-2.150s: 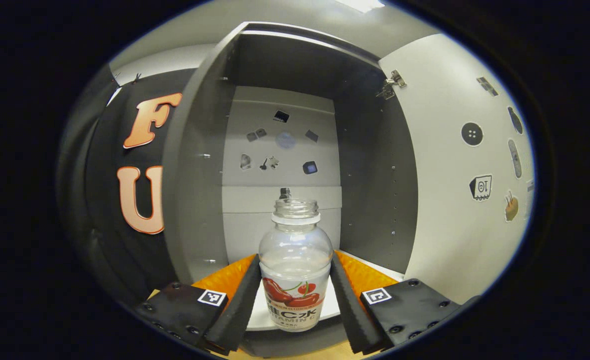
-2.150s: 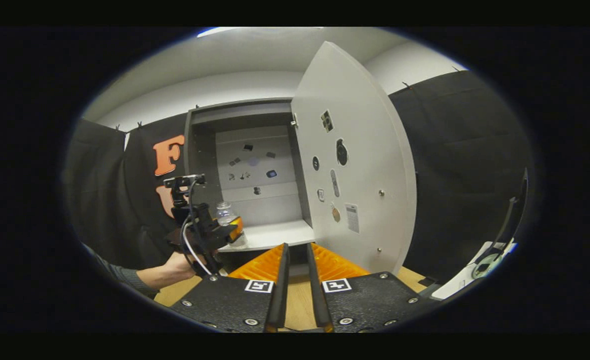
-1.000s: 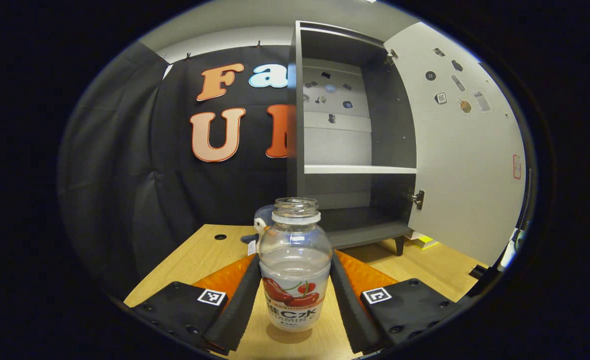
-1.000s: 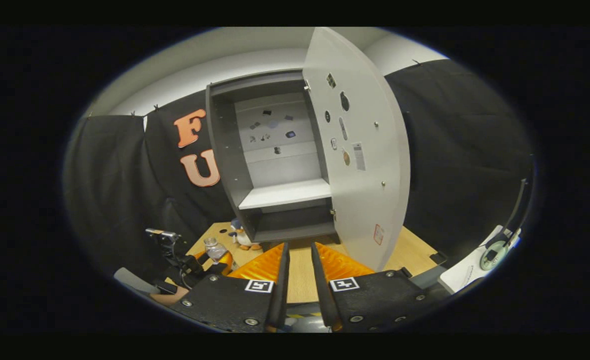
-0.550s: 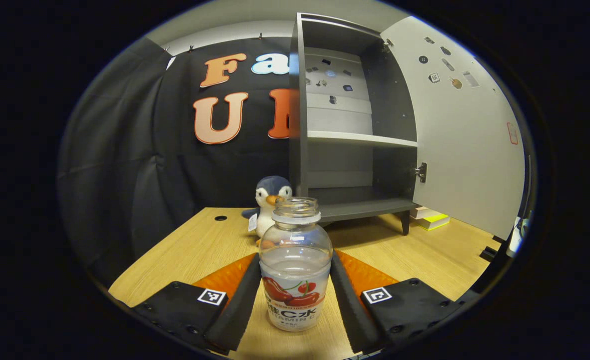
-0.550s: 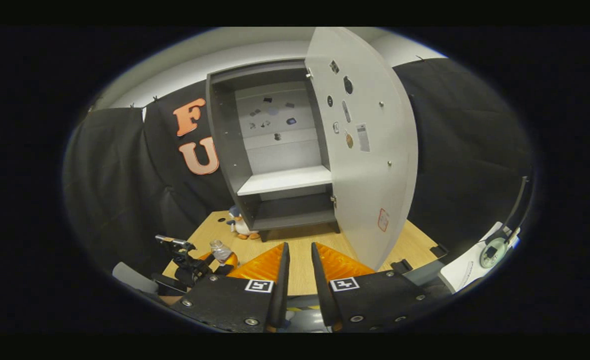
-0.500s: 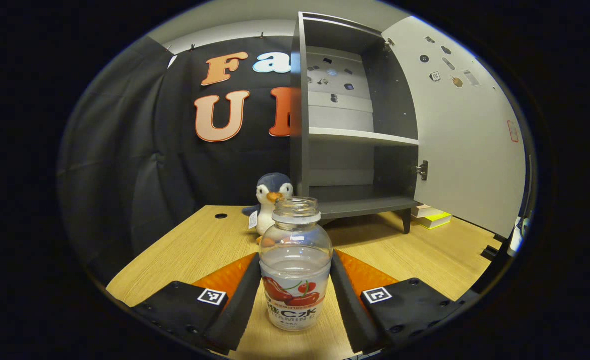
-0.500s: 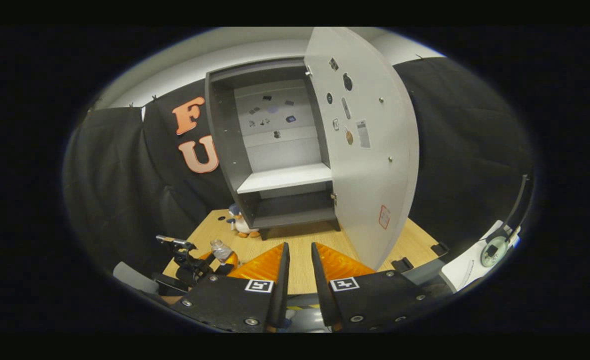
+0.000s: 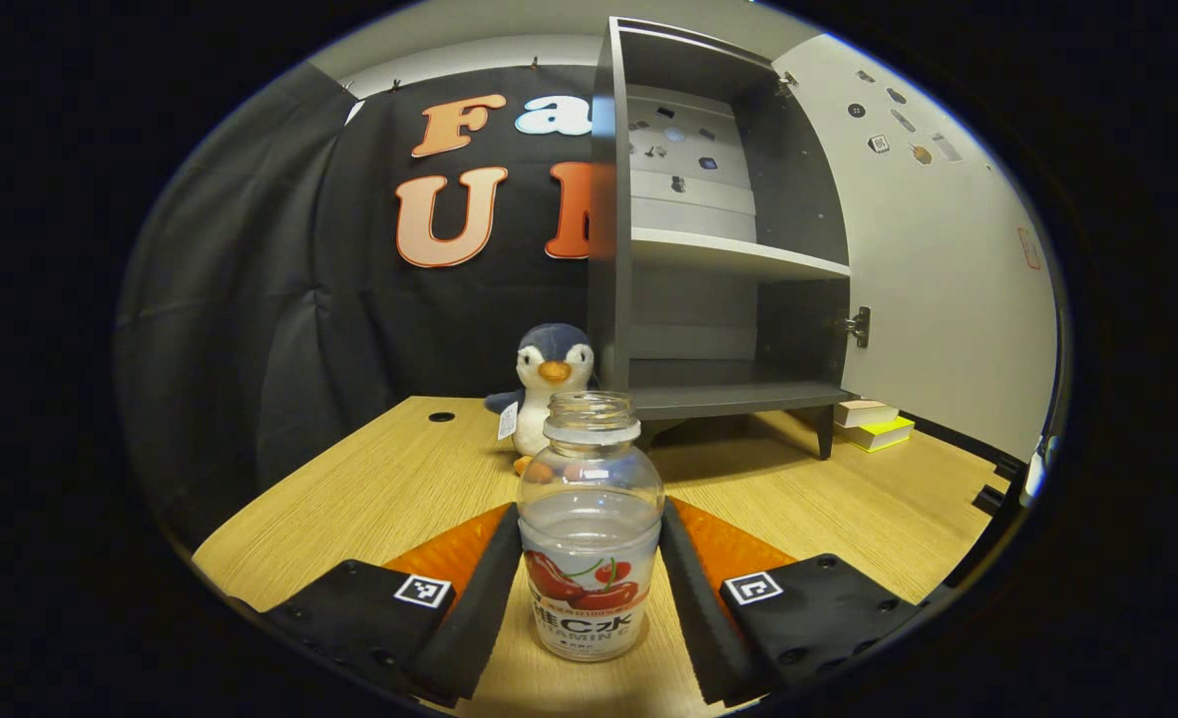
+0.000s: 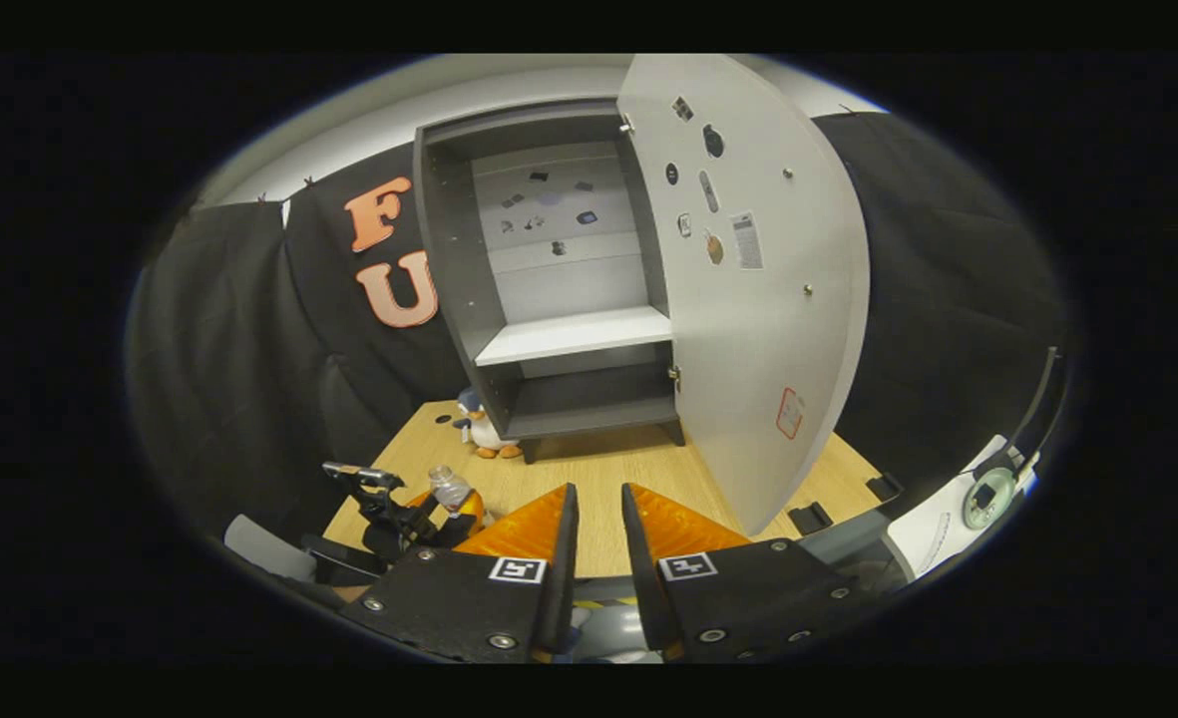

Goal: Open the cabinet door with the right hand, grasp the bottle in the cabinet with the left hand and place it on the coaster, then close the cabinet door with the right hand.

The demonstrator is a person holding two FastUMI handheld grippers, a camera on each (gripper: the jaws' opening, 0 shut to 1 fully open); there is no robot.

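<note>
- Since the earliest frames the bottle has left the cabinet shelf; in the left gripper view it now sits low over the wooden table, upright, uncapped, with the camera lower than half a second ago.
- The left gripper stays clenched on the bottle, one finger pressing each side of its labelled lower body.
- Behind the bottle stands a plush penguin, just left of the cabinet, which has slid rightward in view.
- Whether the bottle's base touches the table I cannot tell.
- In the right gripper view, the left gripper shows at lower left, tilted, carrying the bottle near the table's front edge.
- The right gripper hangs back from the cabinet, fingers level, nearly together with a narrow gap, grasping nothing.
- The cabinet door stands wide open at right, unchanged.
</note>
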